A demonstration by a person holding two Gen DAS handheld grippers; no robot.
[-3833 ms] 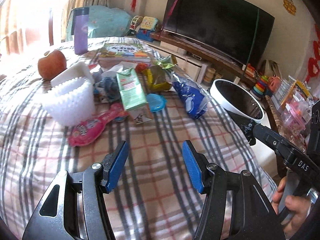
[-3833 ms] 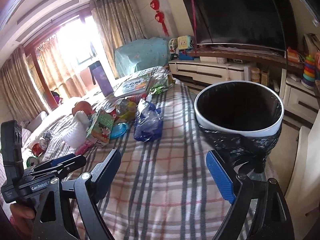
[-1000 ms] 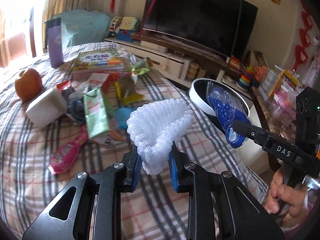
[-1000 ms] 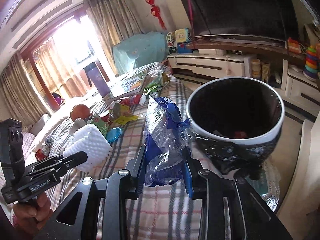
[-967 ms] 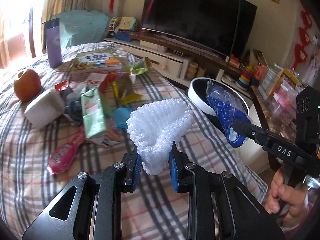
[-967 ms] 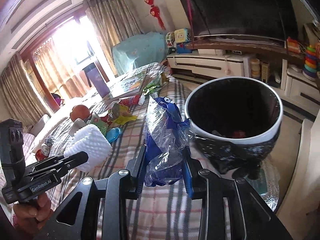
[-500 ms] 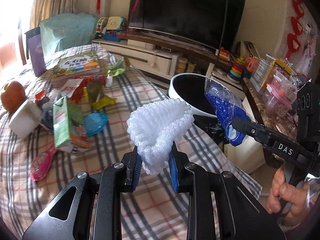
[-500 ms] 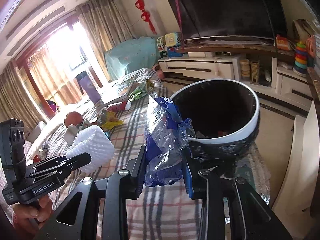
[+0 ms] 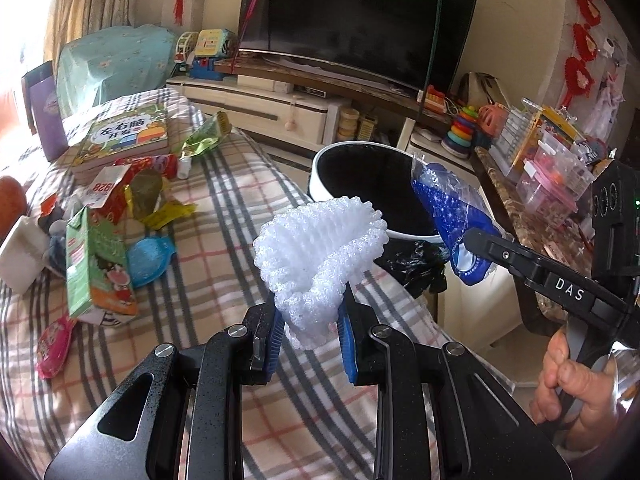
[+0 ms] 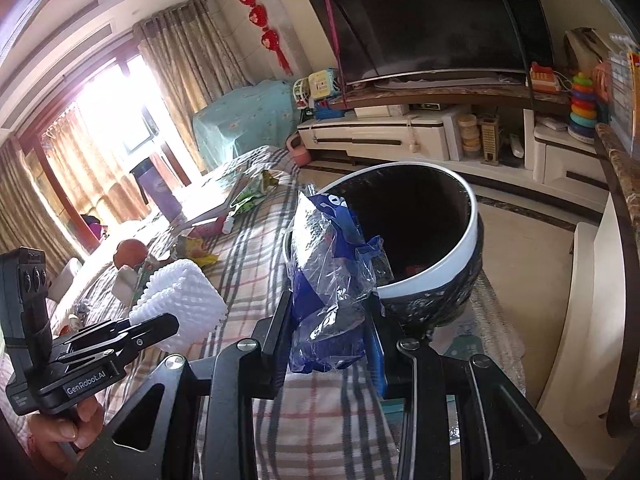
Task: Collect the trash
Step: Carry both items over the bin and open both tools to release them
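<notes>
Left tool [image 9: 308, 336] clamped on white foam fruit net [image 9: 320, 248], held above the plaid-covered counter [image 9: 224, 264]. Right tool [image 10: 330, 340] clamped on crumpled blue plastic bag [image 10: 328, 280], just beside the rim of the black-lined trash bin [image 10: 472, 240]. Green carton [image 9: 94, 264] lies among the litter on the counter.

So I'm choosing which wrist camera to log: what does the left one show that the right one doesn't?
Only the left wrist view shows the green carton and pink wrapper. Only the right wrist view shows the window curtains and red scraps inside the bin. Both show the white foam net, blue plastic bag, bin and TV.
</notes>
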